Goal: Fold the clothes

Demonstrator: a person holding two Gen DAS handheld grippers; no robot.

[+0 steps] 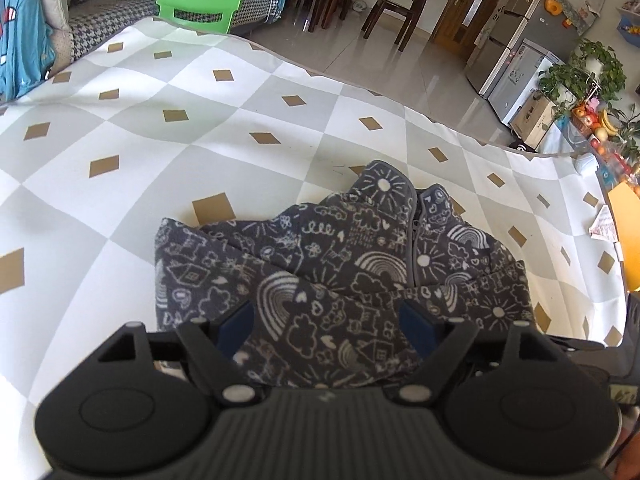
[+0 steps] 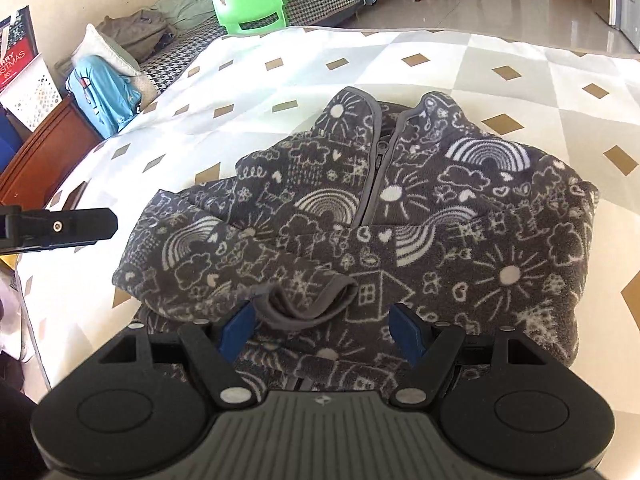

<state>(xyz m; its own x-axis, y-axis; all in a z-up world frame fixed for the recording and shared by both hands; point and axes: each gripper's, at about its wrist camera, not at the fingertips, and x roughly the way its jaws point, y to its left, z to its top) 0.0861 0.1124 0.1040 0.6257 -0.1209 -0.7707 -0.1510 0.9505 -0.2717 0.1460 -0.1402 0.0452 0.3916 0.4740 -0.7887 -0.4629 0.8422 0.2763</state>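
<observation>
Table cover [image 1: 160, 92]: a checked cloth with small brown diamonds is spread over the whole work surface, and the garment is laid on it
Jacket [image 2: 400, 208]: a dark grey fleece printed with white rainbows, suns and houses is seen lying near the middle of the cloth, collar and zip turned away from the cameras, both sleeves already brought across the chest
Sleeve cuff [image 2: 308, 300]: its grey-trimmed end is seen resting on the front of the jacket, just ahead of the right gripper
Left gripper [image 1: 326, 320]: its jaws are held apart above the near edge of the jacket; nothing is gripped
Right gripper [image 2: 324, 326]: its jaws are likewise spread, the cuff lying loose between them and not pinched
Step in hand: the sleeve fold is judged finished and let go
Next move: the hem nearest the grippers would probably need to be taken at both corners and carried towards the collar, kept level so the sleeves are not dragged loose
</observation>
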